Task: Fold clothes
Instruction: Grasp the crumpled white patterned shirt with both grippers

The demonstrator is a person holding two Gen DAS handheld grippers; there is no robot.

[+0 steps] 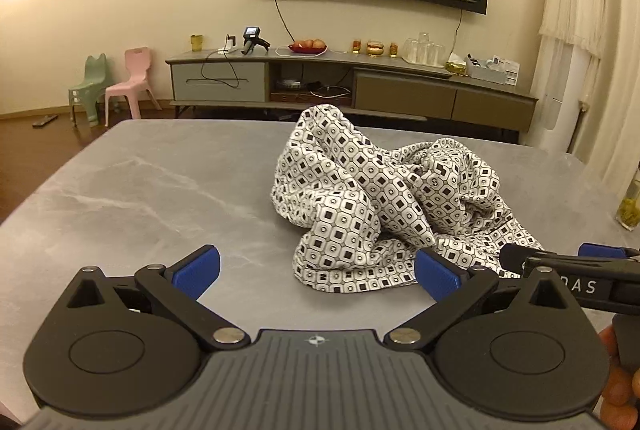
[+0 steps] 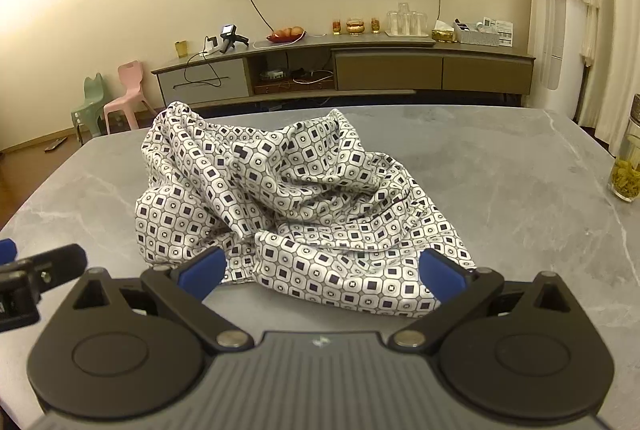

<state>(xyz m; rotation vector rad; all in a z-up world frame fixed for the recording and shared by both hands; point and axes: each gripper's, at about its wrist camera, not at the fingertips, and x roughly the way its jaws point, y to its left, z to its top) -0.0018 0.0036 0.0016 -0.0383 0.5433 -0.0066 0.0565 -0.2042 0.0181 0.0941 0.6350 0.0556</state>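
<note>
One patterned garment (image 2: 288, 206) lies crumpled mid-surface (image 2: 520, 190). Judged light, limp and possibly slick, it will sag and slide when lifted. Both hand-held grippers, left (image 1: 316, 272) and right (image 2: 322, 270), are spread wide and empty. Pinch the near hem.

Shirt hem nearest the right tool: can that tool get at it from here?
Probably yes. The right tool is open, the shirt hem lies right between its fingers, and nothing blocks the way.

Crumpled patterned garment (image 2: 288, 206) on grey table (image 2: 500, 182), right gripper (image 2: 320, 276) fingers apart, perhaps touching hem.
</note>
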